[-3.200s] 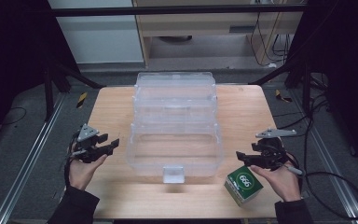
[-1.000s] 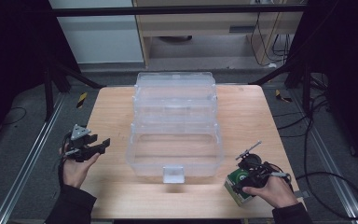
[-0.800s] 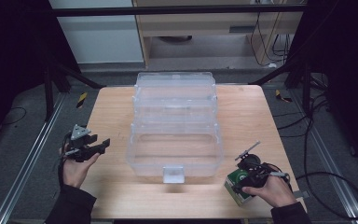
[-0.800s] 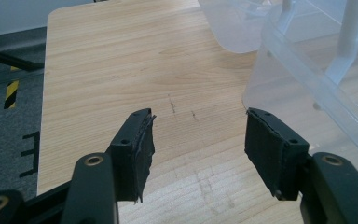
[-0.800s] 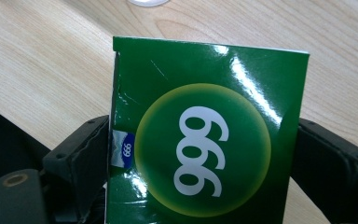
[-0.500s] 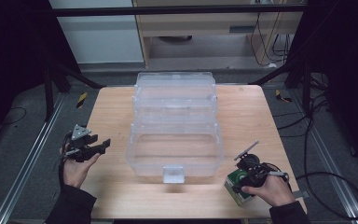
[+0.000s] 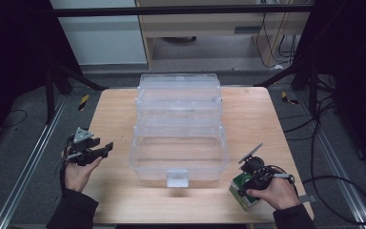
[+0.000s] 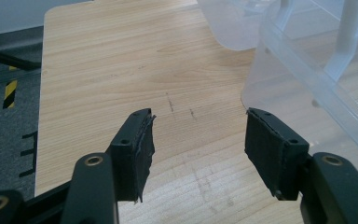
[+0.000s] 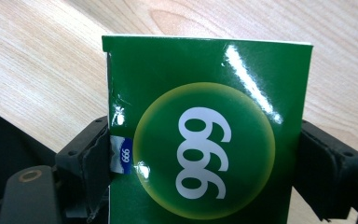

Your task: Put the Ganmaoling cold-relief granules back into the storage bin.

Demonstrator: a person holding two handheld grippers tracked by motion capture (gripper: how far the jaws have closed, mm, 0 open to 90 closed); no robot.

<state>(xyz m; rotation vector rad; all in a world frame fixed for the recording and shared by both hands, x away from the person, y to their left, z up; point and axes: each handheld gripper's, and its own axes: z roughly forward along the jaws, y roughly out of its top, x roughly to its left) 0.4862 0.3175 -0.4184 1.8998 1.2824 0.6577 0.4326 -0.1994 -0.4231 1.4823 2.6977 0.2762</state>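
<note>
Green box (image 7: 242, 191), printed 999 in a yellow circle: lay flat on the near right corner of the wooden table (image 7: 114, 109), just beside the clear plastic container (image 7: 138, 160) but outside it. Not yet lifted, judging by the board close beneath it in the right gripper view. Straddled by the right gripper (image 7: 249, 183), pointed down from the person's right hand (image 7: 274, 191); jaws just been closing, with the box (image 9: 205, 116) between them and a black pad against each of its long sides, so gripped or very nearly so. Grasp step therefore about complete; raising and carrying over all left to do. Container stood open in the middle of the table, tiers stepped back toward the far edge, nearest and deepest tray bare, likely the place meant for the box. Left gripper (image 7: 106, 147) hung apart and idle at the near left, jaws wide with nothing between them, aimed toward the container's corner (image 8: 307, 70) over bare wood. Roughly the opening part of the work done; placing and letting go yet to come.
</note>
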